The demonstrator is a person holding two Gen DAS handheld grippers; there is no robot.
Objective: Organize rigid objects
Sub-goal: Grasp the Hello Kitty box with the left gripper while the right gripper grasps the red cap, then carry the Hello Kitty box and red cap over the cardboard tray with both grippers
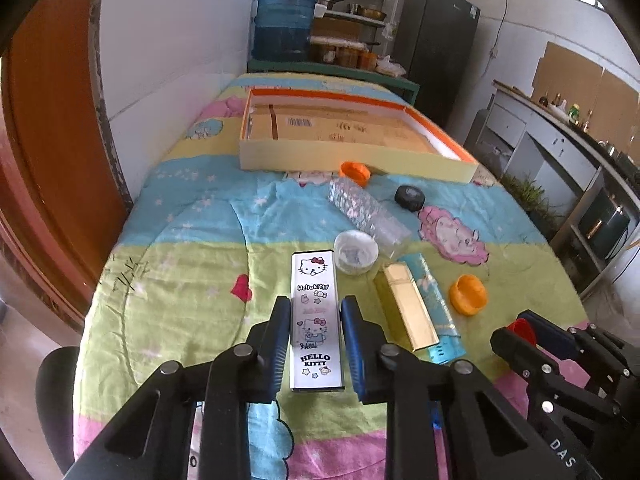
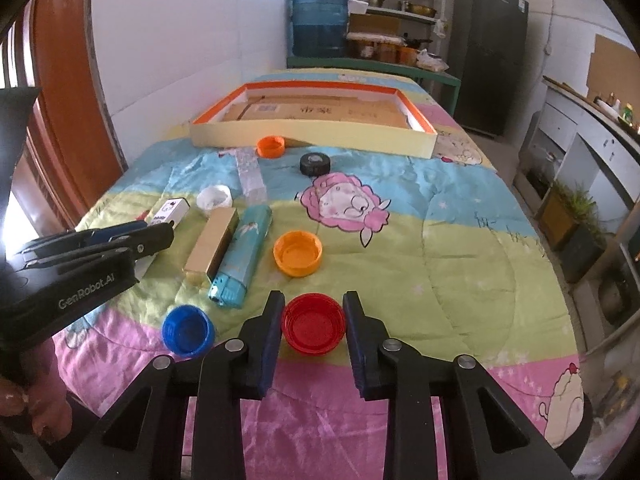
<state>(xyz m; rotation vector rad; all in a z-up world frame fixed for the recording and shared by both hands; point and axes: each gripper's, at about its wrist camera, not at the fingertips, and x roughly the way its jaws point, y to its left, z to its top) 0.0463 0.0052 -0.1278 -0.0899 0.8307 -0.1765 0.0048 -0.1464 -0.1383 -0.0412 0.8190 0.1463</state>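
Observation:
My left gripper [image 1: 316, 312] is open, its fingers on either side of a white Hello Kitty box [image 1: 316, 320] lying on the quilt, with small gaps on both sides. My right gripper [image 2: 314, 312] is open around a red cap [image 2: 314, 324] that lies open side up, the fingers close beside it. The left gripper [image 2: 132, 236] also shows in the right wrist view over the Hello Kitty box [image 2: 170, 210]. A gold box [image 1: 406, 306] and a teal box [image 1: 434, 308] lie side by side to the right of the Hello Kitty box.
A shallow orange-rimmed tray [image 1: 352, 160] lined with cardboard sits at the far end. On the quilt lie two orange caps [image 2: 298, 254] [image 2: 271, 146], a blue cap [image 2: 187, 330], a white cap [image 1: 355, 251], a black tape roll [image 2: 315, 163] and a clear box [image 1: 366, 212].

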